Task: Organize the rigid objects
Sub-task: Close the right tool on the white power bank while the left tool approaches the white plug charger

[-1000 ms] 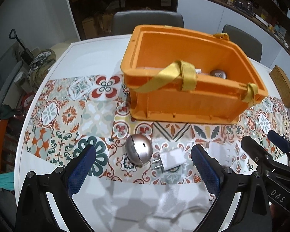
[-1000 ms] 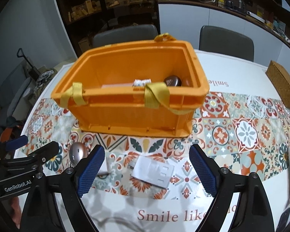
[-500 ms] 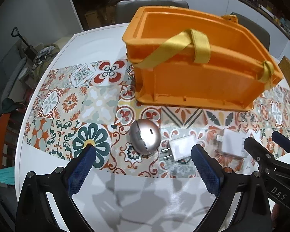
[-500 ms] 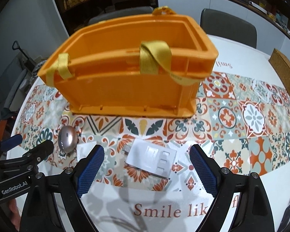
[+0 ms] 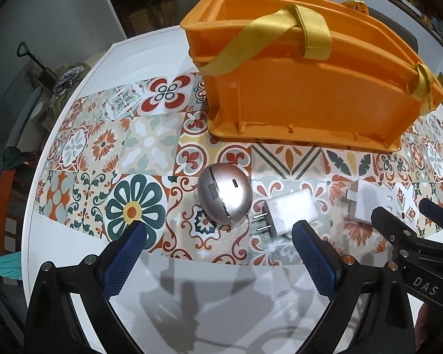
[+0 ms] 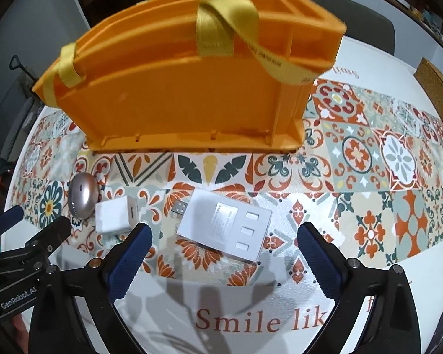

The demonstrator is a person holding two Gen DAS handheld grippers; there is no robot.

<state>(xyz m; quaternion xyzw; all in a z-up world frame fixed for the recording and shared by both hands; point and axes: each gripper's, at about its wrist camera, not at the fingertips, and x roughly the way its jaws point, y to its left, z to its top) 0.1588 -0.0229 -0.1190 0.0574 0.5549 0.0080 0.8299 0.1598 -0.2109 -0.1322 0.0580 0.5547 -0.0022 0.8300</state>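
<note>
1. Orange crate (image 5: 310,97), yellow straps: on bench (image 5: 73,250), 12 o'clock.
2. Silver egg-shaped device (image 5: 225,197) and white charger (image 5: 289,213): between left tool (image 5: 218,253) pads, untouched; jaws wide.
3. White USB hub (image 6: 225,228): between right tool (image 6: 221,256) pads, untouched; jaws just widened.

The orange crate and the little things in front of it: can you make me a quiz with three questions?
1. True or false: the silver egg-shaped gadget is inside the orange crate.
2. What lies between the gadget and the flat white USB hub? A) white plug charger B) spoon C) cup
3. Fill in: the right gripper is ___, with nothing between its fingers.

Key: 1 false, it sits on the patterned mat. 2 A, the white plug charger. 3 open.
</note>
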